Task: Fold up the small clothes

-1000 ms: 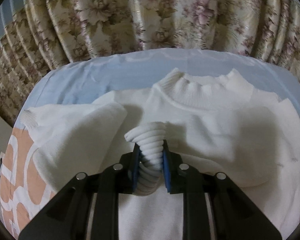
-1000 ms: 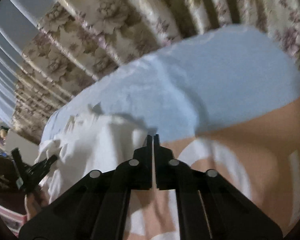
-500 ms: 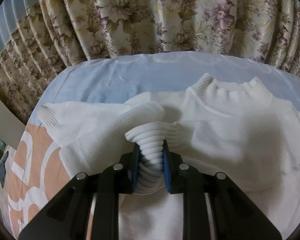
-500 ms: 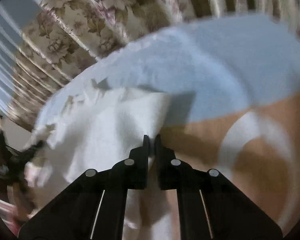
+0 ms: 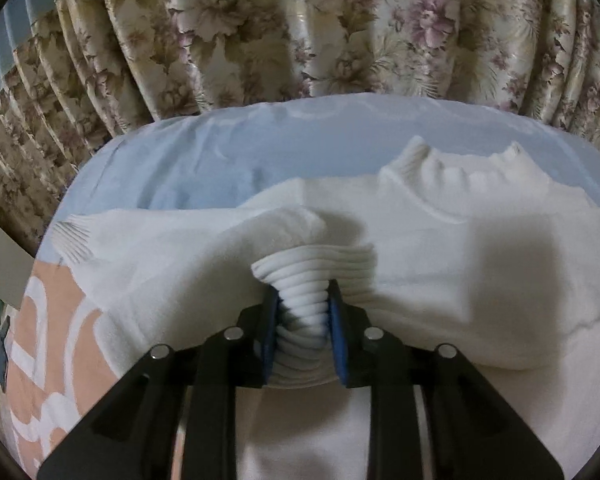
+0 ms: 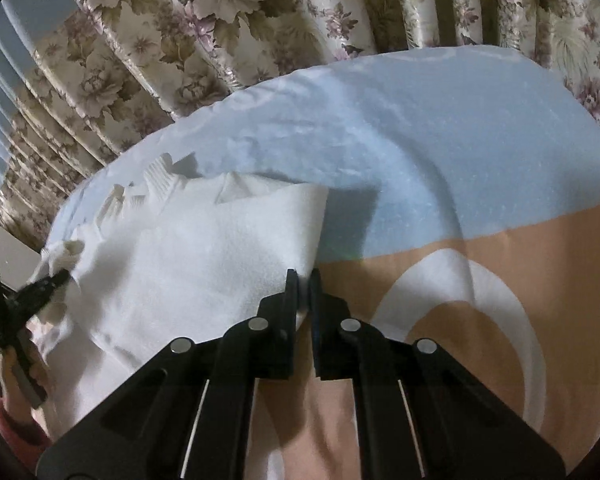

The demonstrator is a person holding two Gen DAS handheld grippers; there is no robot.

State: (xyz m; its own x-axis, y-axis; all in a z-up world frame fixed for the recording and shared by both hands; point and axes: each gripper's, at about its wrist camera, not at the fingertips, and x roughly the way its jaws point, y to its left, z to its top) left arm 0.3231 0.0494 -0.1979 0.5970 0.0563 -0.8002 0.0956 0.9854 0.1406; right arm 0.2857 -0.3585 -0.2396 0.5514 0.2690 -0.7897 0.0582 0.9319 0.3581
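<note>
A white knit sweater [image 5: 460, 248] lies flat on the bed, its ribbed collar [image 5: 460, 168] at the far side. My left gripper [image 5: 303, 292] has a bunched ribbed cuff [image 5: 312, 264] between its blue pads, which still touch it as the jaws are opening. One sleeve stretches out to the left, ending in a ribbed cuff [image 5: 74, 236]. In the right wrist view my right gripper [image 6: 303, 276] is shut, its tips at the right edge of the sweater [image 6: 200, 256]. Whether it pinches fabric I cannot tell. The left gripper [image 6: 48, 284] shows at the far left.
The bedsheet is pale blue [image 6: 420, 140] at the far side and peach with white curves [image 6: 500, 280] nearer. A flowered curtain [image 5: 300, 32] hangs close behind the bed. A hand in a pink sleeve [image 6: 16, 400] holds the left gripper's handle.
The left gripper carried the ribbed cuff leftward, so the collar now sits further right in its view. The right gripper came across and down to the sweater's right edge.
</note>
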